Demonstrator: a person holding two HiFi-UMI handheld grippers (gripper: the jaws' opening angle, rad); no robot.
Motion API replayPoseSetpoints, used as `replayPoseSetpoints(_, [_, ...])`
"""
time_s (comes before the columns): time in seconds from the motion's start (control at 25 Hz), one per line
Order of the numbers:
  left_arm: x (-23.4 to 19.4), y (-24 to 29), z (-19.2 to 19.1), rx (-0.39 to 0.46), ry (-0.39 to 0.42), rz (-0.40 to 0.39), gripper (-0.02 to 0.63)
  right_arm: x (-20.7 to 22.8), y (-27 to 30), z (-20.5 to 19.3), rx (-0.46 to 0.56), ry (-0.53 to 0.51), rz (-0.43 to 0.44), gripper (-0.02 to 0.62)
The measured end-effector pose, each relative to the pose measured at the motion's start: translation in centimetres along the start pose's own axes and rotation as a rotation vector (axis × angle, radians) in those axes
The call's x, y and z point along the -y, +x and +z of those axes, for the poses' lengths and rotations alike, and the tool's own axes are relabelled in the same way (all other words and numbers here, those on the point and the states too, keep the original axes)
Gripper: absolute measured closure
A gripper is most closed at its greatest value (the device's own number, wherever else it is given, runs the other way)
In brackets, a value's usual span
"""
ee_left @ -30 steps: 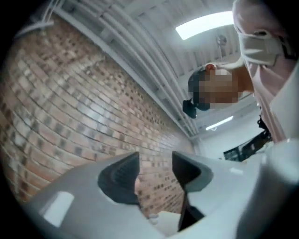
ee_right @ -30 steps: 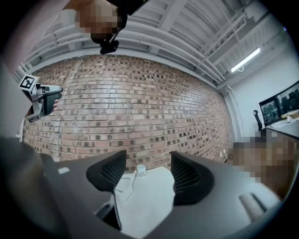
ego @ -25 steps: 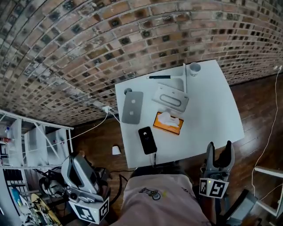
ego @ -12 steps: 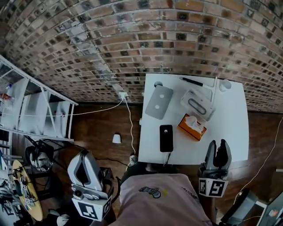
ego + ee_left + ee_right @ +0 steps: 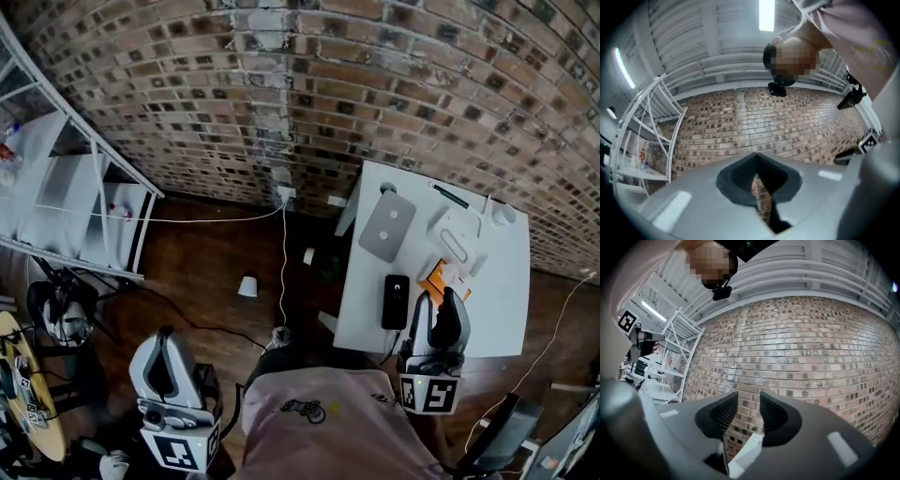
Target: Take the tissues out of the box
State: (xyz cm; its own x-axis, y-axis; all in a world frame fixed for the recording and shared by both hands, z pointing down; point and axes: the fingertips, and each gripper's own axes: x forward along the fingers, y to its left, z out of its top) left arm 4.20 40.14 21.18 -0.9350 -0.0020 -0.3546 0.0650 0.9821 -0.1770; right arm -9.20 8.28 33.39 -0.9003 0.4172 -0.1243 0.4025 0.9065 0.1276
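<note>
An orange tissue box (image 5: pixel 433 280) with a white tissue (image 5: pixel 457 275) poking out of its top stands on the white table (image 5: pixel 502 309) at the right of the head view. My right gripper (image 5: pixel 439 314) is held in the air at the table's near edge and hides part of the box from this view. Its jaws are shut with only a narrow slit between them and nothing in it. In its own view the right gripper (image 5: pixel 749 413) points at the brick wall. My left gripper (image 5: pixel 161 370) hangs low at the left, over the floor, shut and empty, and the left gripper (image 5: pixel 757 176) also faces the wall.
On the table lie a black phone (image 5: pixel 396 301), a grey tablet (image 5: pixel 387 225), a white device (image 5: pixel 457 234), a pen (image 5: pixel 451 195) and a cup (image 5: pixel 504 212). A white shelf rack (image 5: pixel 75 206) stands at the left. A cable (image 5: pixel 281 272) and a small cup (image 5: pixel 247 286) lie on the wooden floor.
The right gripper's jaws have gone from spread to shut. The head view has swung left, so the table now sits at the right edge and the right gripper overlaps the tissue box.
</note>
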Motion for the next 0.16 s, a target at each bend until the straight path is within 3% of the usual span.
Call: replayPoseSetpoints(0.16, [-8.5, -1.4, -1.2, -0.040, 0.045, 0.056, 0.601, -7.7, 3.3, 0.3, -0.006, -0.005, 0.060, 0.462])
